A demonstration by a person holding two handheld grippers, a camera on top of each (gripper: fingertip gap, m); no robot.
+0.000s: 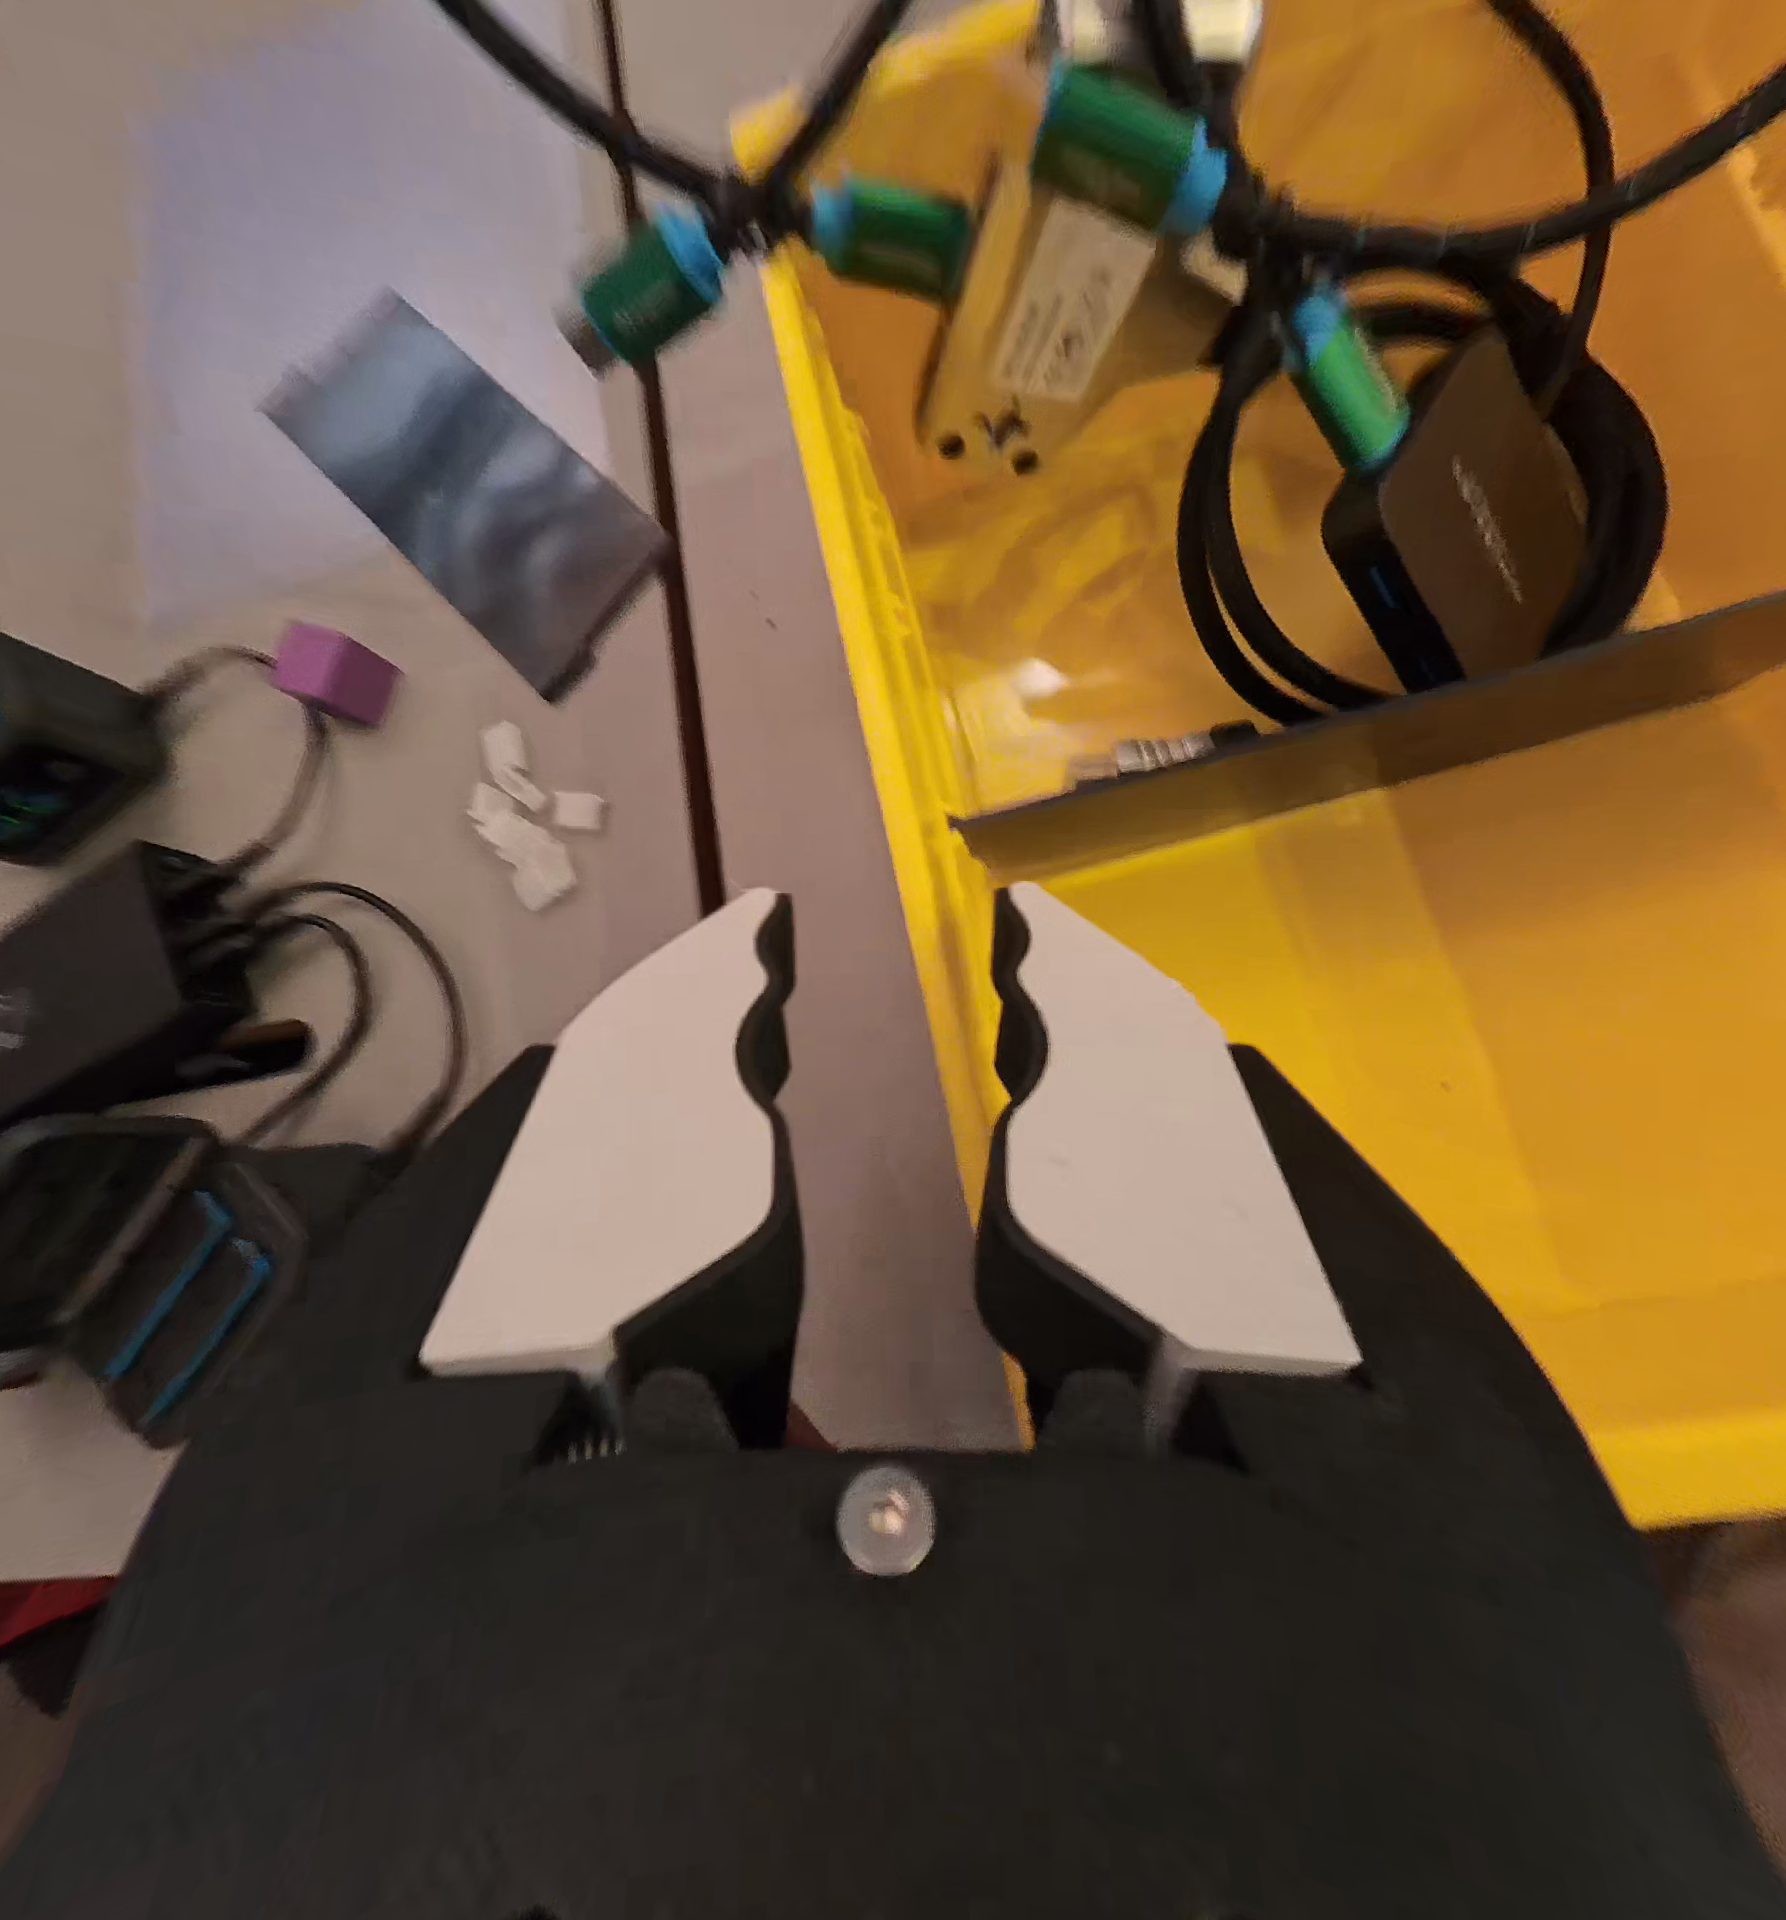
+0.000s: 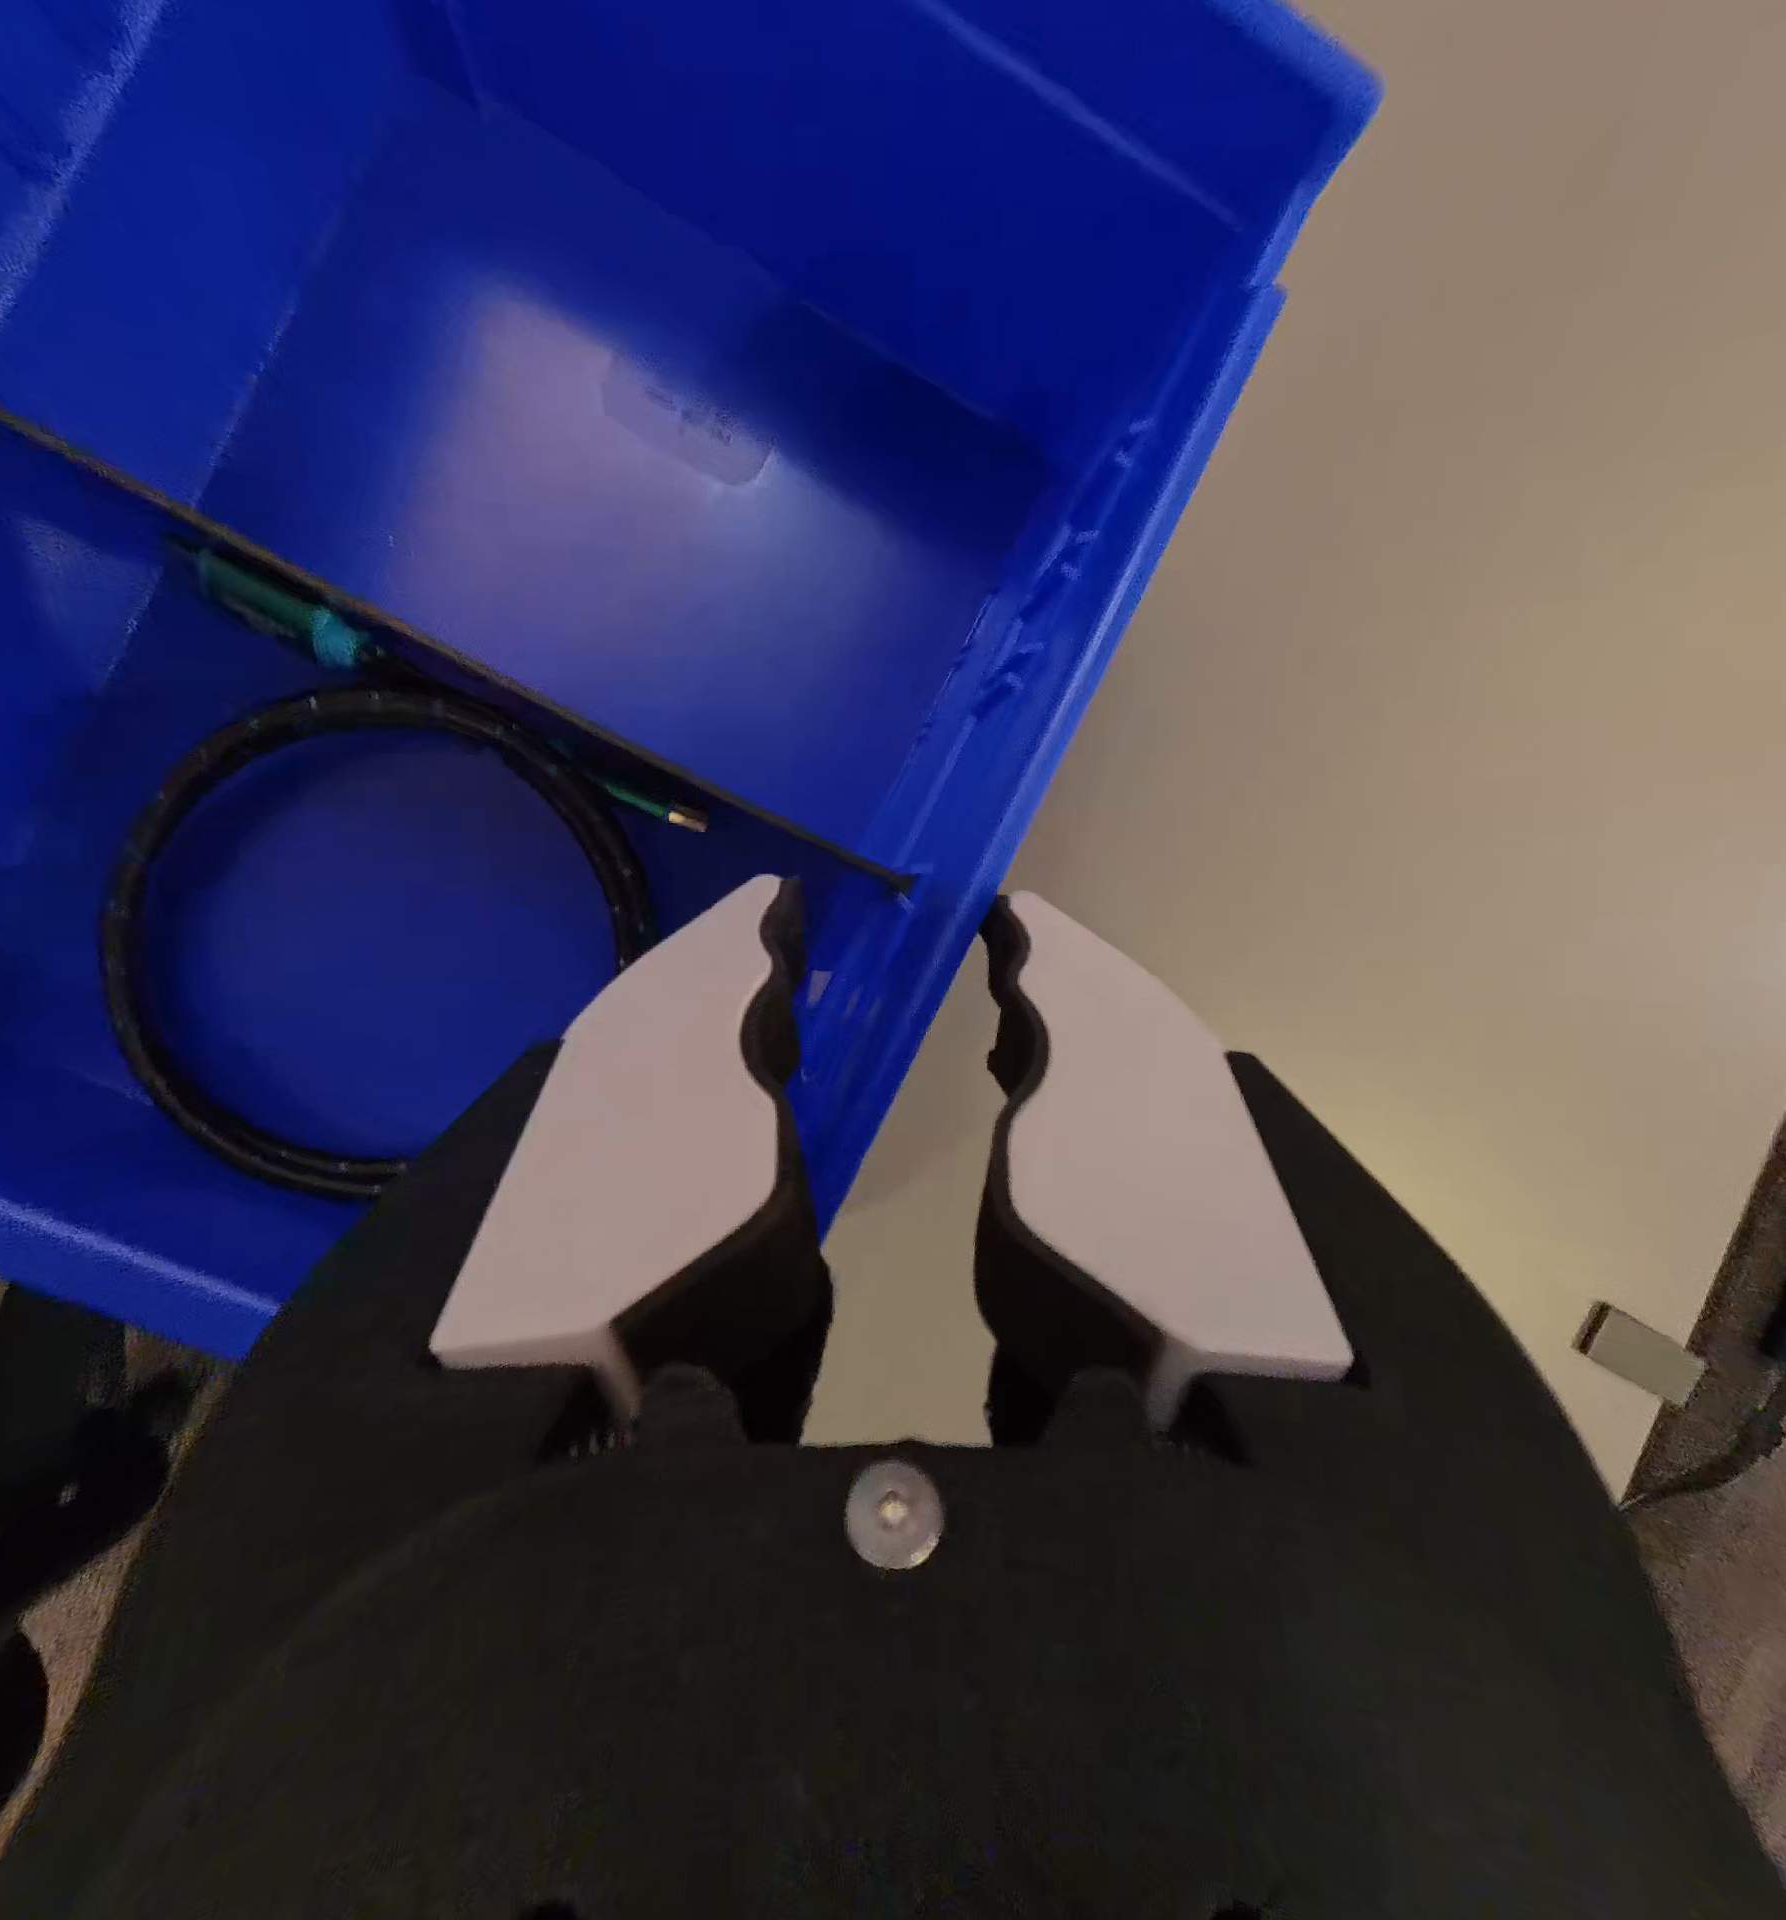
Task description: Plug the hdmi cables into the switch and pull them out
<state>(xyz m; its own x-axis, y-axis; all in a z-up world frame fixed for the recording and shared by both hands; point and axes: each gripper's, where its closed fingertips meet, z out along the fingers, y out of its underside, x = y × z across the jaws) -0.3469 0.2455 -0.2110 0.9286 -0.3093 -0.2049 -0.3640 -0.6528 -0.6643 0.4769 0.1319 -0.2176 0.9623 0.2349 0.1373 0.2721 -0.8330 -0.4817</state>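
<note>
Nearest the lens: left gripper (image 1: pixel 894 914), jaws apart, holding nothing, over the desk (image 1: pixel 245 260) beside the left wall of one yellow bin (image 1: pixel 1491 1091). Right gripper (image 2: pixel 894 909), jaws likewise parted and empty, straddling the right wall of one blue bin (image 2: pixel 660 260). Inside the blue bin, against its divider: one coiled hdmi cable (image 2: pixel 141 987). In the yellow bin's far compartment: one dark switch (image 1: pixel 1471 499), a green plug (image 1: pixel 1351 390) touching it. Three more green plugs (image 1: pixel 894 231) hanging above the yellow bin's far-left corner. One purple cube (image 1: pixel 333 672) on the desk.
</note>
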